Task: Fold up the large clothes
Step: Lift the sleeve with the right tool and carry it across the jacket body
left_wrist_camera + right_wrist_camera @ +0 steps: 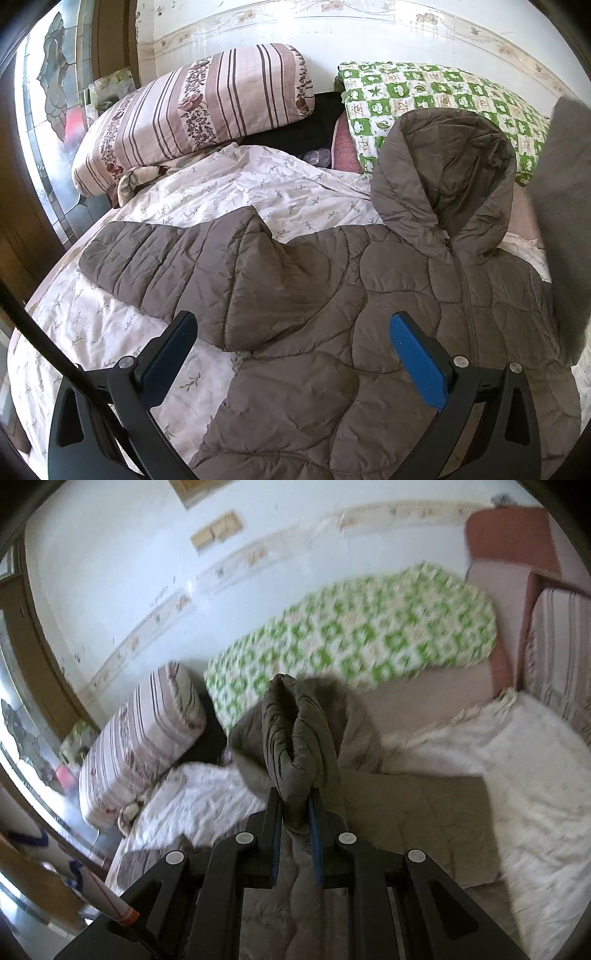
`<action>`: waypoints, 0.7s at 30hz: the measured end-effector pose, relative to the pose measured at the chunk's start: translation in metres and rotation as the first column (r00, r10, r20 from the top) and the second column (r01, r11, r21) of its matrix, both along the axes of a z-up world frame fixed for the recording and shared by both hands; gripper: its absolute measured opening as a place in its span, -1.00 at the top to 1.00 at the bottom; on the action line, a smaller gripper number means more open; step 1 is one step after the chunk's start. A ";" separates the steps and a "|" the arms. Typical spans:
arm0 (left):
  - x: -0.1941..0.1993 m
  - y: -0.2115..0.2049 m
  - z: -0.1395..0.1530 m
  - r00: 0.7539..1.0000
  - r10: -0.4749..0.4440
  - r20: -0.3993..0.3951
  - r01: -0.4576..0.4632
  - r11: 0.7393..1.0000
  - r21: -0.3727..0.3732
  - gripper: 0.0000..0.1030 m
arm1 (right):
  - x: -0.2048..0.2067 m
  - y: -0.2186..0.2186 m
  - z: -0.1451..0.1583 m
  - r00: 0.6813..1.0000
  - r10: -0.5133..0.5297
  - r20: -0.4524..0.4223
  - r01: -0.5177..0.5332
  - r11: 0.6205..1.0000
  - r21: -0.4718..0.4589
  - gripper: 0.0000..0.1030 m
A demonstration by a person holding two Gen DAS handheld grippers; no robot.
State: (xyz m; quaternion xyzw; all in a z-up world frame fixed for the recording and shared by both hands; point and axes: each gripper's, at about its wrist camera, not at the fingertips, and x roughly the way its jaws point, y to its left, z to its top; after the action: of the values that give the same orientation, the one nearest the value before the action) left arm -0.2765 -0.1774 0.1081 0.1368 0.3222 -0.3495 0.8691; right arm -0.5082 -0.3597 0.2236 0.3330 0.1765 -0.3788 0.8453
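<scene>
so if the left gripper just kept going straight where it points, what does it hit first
Most likely the brown quilted hooded jacket spread on the bed; the open left gripper points down onto its chest, beside the folded-in sleeve, though depth is hard to judge.

the green checked pillow (351, 635) is motion-blurred, and the jacket's (332, 295) hem runs off-frame.

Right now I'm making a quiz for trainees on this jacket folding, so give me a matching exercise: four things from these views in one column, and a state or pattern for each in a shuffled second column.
Things:
1. left gripper
2. right gripper
3. hood
4. striped pillow

States:
A. lying flat on the bed, opening upward
B. shut on a bunched fold of the brown jacket
C. open, empty, above the jacket
D. lying against the wall beside the green checked pillow

Pairs: 1-C, 2-B, 3-A, 4-D
</scene>
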 end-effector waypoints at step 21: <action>0.012 -0.005 -0.009 0.999 0.022 -0.032 -0.022 1.000 0.007 -1.00 | 0.085 0.025 -0.141 0.967 0.250 -0.048 -0.231 0.941 0.248 0.50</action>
State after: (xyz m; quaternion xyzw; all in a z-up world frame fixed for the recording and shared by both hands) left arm -0.2642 -0.1822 0.0990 0.1305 0.3387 -0.3410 0.8672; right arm -0.4234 -0.3350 0.0823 0.3935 0.2935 -0.2614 0.8311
